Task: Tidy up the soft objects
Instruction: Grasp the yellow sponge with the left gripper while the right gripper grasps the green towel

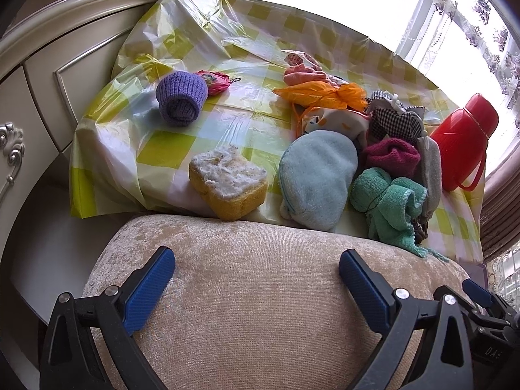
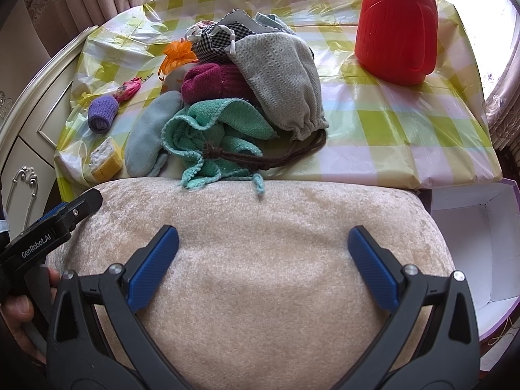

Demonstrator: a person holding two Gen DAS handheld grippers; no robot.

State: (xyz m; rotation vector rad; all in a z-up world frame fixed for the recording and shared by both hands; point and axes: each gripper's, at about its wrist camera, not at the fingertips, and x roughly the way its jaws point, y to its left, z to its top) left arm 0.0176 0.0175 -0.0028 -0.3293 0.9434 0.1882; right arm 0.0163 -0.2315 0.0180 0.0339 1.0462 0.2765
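Observation:
Soft things lie on a table under a green-checked plastic cloth (image 1: 227, 113). A purple knit roll (image 1: 181, 98) (image 2: 102, 113) and a yellow sponge (image 1: 228, 182) (image 2: 105, 160) lie to the left. A pile to the right holds a light blue pouch (image 1: 317, 178) (image 2: 146, 136), a green towel (image 1: 386, 204) (image 2: 211, 130), a maroon cloth (image 1: 391, 157) (image 2: 214, 81), a grey drawstring bag (image 2: 282, 87), a checked pouch (image 1: 395, 120) and an orange bag (image 1: 318, 94). My left gripper (image 1: 256, 274) and right gripper (image 2: 263, 250) are both open and empty above a beige cushion (image 1: 260, 292) (image 2: 253, 243), short of the table.
A red plastic jug (image 1: 463, 139) (image 2: 396, 32) stands on the table's right side. An open white box with a purple rim (image 2: 471, 243) sits right of the cushion. A cream cabinet (image 1: 42, 74) stands on the left. A bright window with curtains is behind.

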